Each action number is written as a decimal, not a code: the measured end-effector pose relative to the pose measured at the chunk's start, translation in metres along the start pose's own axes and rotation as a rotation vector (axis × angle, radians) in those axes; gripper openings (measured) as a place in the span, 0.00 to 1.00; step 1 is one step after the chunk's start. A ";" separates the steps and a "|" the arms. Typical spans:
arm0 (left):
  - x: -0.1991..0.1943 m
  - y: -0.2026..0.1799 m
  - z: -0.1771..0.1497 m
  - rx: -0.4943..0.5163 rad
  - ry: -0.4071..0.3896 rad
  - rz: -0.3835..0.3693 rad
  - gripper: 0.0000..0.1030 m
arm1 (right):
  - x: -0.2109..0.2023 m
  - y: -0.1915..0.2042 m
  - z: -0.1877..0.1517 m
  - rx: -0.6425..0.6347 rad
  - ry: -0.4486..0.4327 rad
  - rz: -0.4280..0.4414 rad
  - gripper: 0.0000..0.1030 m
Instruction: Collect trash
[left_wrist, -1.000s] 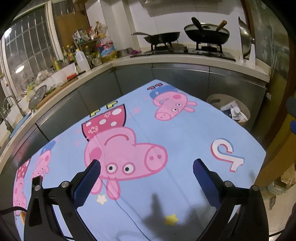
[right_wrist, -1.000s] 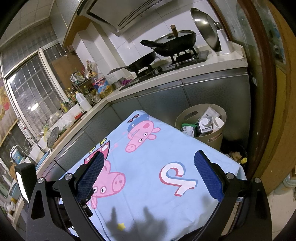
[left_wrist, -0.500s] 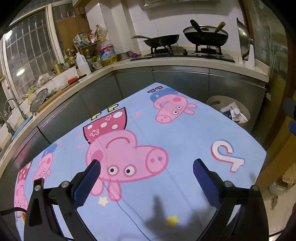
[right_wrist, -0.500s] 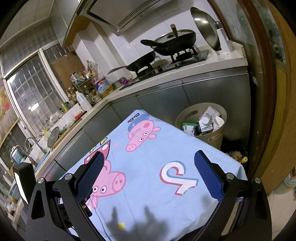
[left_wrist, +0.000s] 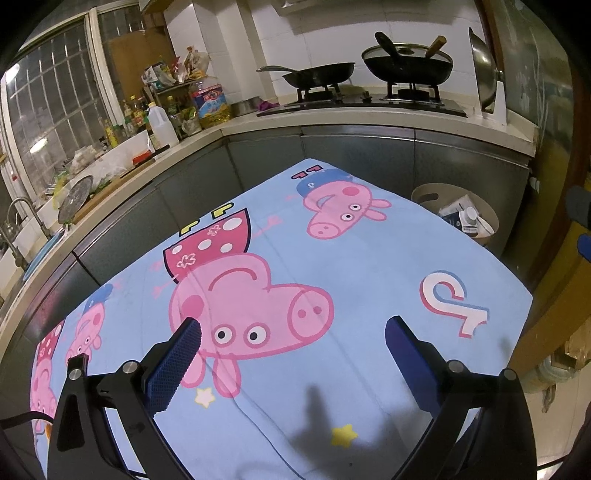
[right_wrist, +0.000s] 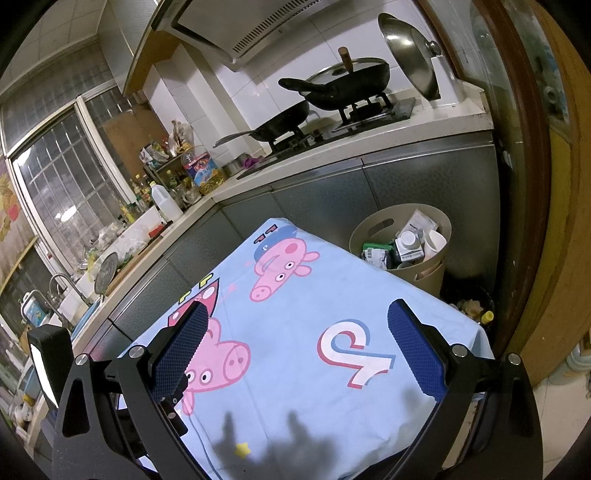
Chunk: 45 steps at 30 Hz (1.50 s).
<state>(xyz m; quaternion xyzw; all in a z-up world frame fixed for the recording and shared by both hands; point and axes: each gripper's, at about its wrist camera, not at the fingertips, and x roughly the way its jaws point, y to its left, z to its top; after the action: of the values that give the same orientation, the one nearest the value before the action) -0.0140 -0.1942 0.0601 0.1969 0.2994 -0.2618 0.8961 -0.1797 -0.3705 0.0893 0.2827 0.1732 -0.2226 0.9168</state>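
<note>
A beige trash bin (right_wrist: 373, 229) stands on the floor past the table's far right corner, holding cartons and a white cup (right_wrist: 435, 242). It also shows in the left wrist view (left_wrist: 428, 194). My left gripper (left_wrist: 293, 349) is open and empty above the blue cartoon-pig tablecloth (left_wrist: 369, 266). My right gripper (right_wrist: 295, 339) is open and empty above the same cloth (right_wrist: 314, 295). I see no loose trash on the cloth.
An L-shaped kitchen counter (left_wrist: 388, 125) runs behind the table, with pans on a stove (left_wrist: 369, 99), bottles (left_wrist: 160, 123) and a sink (right_wrist: 59, 291). A dark bin with scraps (right_wrist: 472, 306) sits on the floor beside the beige bin. A wooden door frame (right_wrist: 532, 184) is on the right.
The left gripper has risen and tilted up slightly, so more of the counter and wall shows. The right gripper has hardly moved. Both stay open.
</note>
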 end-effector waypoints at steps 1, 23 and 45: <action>0.000 0.000 0.000 0.002 0.001 0.000 0.96 | 0.000 0.000 -0.001 0.000 0.000 0.000 0.94; 0.004 0.000 -0.004 0.007 0.017 -0.012 0.96 | 0.000 -0.001 0.003 0.000 0.002 0.001 0.94; 0.005 -0.002 -0.005 0.017 0.023 -0.016 0.96 | 0.000 -0.002 0.005 0.001 0.002 0.001 0.94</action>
<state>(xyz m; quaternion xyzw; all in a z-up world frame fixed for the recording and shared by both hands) -0.0134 -0.1950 0.0528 0.2050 0.3089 -0.2691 0.8889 -0.1794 -0.3754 0.0923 0.2837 0.1740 -0.2218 0.9165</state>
